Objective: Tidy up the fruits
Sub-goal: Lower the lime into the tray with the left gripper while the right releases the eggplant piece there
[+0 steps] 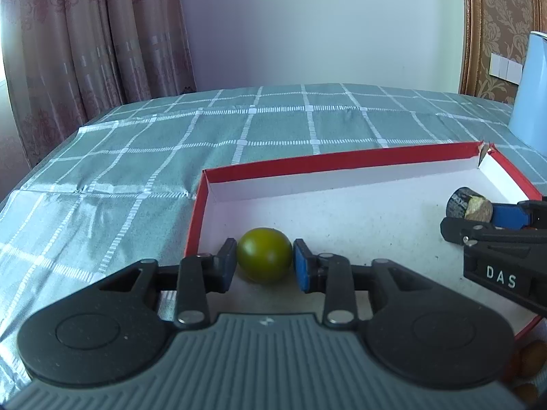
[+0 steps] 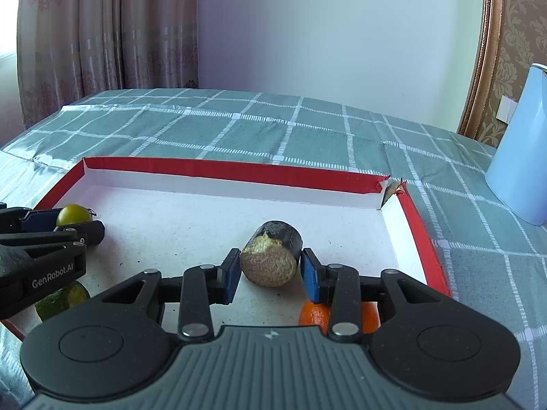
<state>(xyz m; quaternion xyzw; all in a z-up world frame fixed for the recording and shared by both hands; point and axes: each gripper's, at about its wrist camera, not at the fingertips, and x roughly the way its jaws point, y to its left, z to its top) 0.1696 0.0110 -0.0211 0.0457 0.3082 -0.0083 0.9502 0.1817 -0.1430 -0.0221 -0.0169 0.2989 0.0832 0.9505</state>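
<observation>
Fruits mostly sat inside the red box (image 2: 424, 239): my left gripper (image 1: 264, 263) bracketed the green fruit (image 1: 265, 254), pads apparently loose; right gripper (image 2: 270, 270) pinched the dark cut piece (image 2: 271, 258) (release pending).

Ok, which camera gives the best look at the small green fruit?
The left wrist view: the green fruit sits close and whole between the left gripper's fingers. The right wrist view shows it small at the left edge, partly hidden.

A table covered with a grey-green checked tablecloth (image 2: 307, 130) carries everything. On it lie a shallow red-rimmed box lid (image 2: 239, 172) and, beside its right corner, a pale blue container (image 2: 523, 157).
</observation>
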